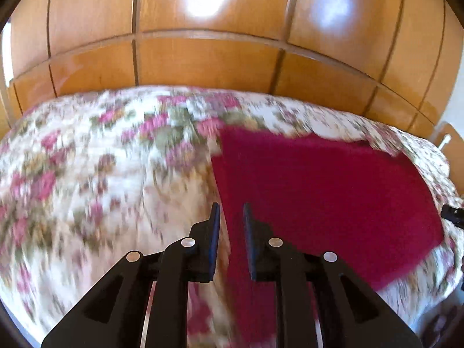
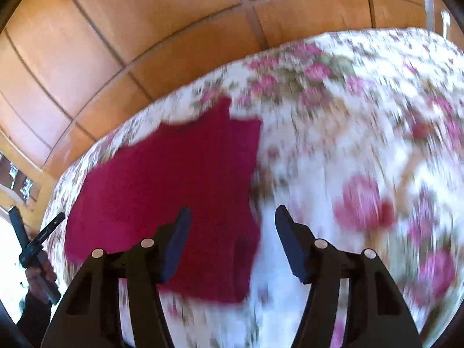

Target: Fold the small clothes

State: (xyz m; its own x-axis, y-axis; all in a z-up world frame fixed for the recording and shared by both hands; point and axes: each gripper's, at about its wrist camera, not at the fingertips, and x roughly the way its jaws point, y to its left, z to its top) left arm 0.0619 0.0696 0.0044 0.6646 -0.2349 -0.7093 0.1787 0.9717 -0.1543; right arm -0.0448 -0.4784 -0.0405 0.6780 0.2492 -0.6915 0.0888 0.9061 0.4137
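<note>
A dark red garment [image 1: 319, 188] lies spread flat on a floral bedspread [image 1: 87, 159]. In the left wrist view my left gripper [image 1: 231, 207] hovers over the garment's left edge. Its jaws stand a narrow gap apart, with nothing pinched between the pads. In the right wrist view the same red garment [image 2: 174, 179] sits left of centre. My right gripper [image 2: 232, 210] stands wide open above its right edge; the left finger is over the cloth and the right finger is over the bedspread [image 2: 348, 116]. Both pictures are blurred.
A glossy wooden wardrobe [image 1: 203, 58] runs behind the bed, seen as wooden panels [image 2: 116, 43] in the right wrist view. The other hand-held gripper [image 2: 37, 240] and a hand show at the far left edge there. A black gripper tip [image 1: 453, 216] shows at the right edge.
</note>
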